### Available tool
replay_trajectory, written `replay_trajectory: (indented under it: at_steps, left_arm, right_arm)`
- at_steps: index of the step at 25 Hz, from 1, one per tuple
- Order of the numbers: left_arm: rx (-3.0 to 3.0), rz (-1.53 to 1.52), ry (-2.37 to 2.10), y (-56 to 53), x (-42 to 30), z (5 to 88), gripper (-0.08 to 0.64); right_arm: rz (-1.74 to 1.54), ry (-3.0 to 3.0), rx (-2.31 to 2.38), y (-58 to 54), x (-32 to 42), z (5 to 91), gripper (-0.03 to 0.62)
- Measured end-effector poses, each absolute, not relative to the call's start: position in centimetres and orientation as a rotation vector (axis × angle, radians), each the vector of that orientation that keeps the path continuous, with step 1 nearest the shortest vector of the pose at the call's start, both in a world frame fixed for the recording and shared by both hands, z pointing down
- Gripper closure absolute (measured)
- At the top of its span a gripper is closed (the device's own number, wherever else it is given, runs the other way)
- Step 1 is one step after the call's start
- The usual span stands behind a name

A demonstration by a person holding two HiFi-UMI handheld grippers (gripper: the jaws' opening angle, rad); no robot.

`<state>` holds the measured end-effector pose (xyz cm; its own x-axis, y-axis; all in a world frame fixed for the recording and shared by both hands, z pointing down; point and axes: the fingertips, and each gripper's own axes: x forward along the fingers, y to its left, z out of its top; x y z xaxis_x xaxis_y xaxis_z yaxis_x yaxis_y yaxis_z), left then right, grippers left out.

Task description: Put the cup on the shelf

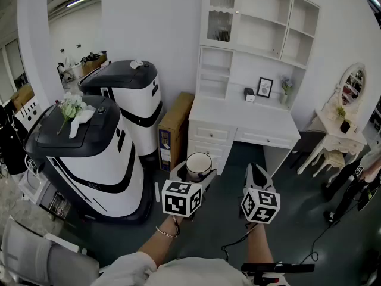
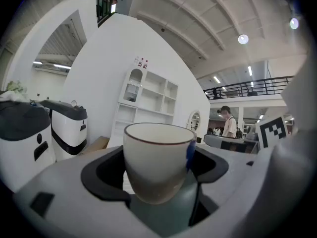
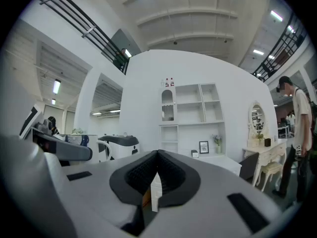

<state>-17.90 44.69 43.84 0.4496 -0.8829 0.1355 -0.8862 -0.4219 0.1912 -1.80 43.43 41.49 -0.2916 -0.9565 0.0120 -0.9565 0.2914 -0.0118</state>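
Cup in left gripper, held in the air in front of the shelf unit.

Left gripper (image 1: 196,173): grey matte jaws spread wide, dark ribbed pads clamped on both sides of the glossy cream ceramic cup (image 2: 157,162) with a thin brown rim. The cup is round, tapers to the base, sits upright and looks empty; a handle cannot be made out. Right gripper (image 3: 157,170): jaws closed tip to tip, nothing between them, held beside the left one, its black-and-white marker cube (image 1: 260,206) facing the head view. The white open-compartment shelf unit (image 1: 262,28) stands on a white drawer desk (image 1: 238,115), well apart from the cup.
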Motion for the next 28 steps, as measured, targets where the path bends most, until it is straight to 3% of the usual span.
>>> replay_trajectory:
  at_steps: [17,28]
  left_arm:
    - [2.527,0.006,-1.481,45.6,-21.8,43.5,0.167]
    - [2.616,0.058,-1.404,42.5,-19.8,43.6,0.167]
  right_arm:
    - [0.017,-2.554,1.854,44.5,-7.7,41.6,0.571]
    - [0.053,-2.522,1.878,40.7,-7.2,42.3,0.571]
